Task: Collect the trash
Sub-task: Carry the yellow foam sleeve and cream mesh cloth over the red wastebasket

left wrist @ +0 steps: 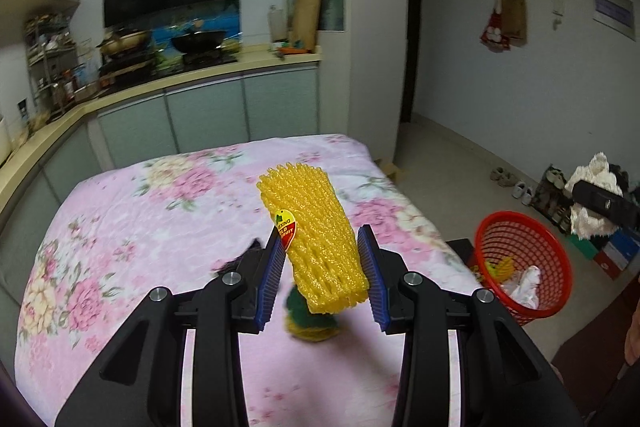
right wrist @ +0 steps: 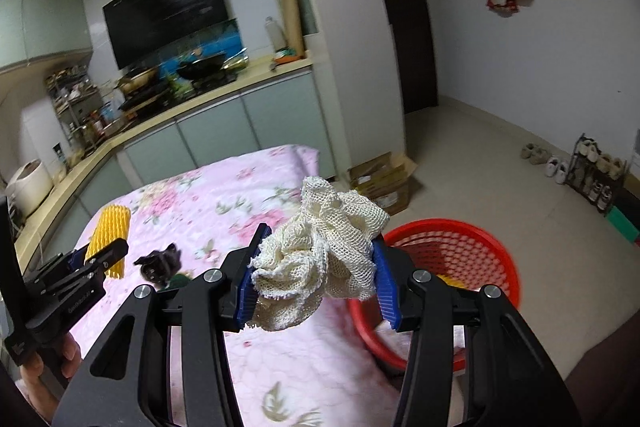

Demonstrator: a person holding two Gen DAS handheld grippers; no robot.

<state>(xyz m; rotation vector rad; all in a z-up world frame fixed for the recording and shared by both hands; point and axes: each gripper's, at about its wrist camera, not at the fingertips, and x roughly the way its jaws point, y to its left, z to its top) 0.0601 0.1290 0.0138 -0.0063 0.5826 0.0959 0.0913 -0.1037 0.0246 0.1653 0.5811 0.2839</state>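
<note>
My left gripper (left wrist: 324, 267) is shut on a yellow foam fruit net (left wrist: 312, 235) with a red sticker, held above the pink floral table (left wrist: 140, 227). It also shows in the right wrist view (right wrist: 109, 241). My right gripper (right wrist: 316, 279) is shut on a crumpled white foam net (right wrist: 320, 259), held near the table's right edge beside the red mesh basket (right wrist: 472, 247). The basket (left wrist: 524, 239) stands on the floor and holds some yellow and white trash. A dark scrap (right wrist: 160, 263) and a green-yellow piece (left wrist: 312, 323) lie on the table.
A kitchen counter (left wrist: 160, 87) with a stove and pans runs behind the table. A cardboard box (right wrist: 384, 179) sits on the floor by the pillar. Shoes and a shoe rack (right wrist: 596, 175) line the right wall.
</note>
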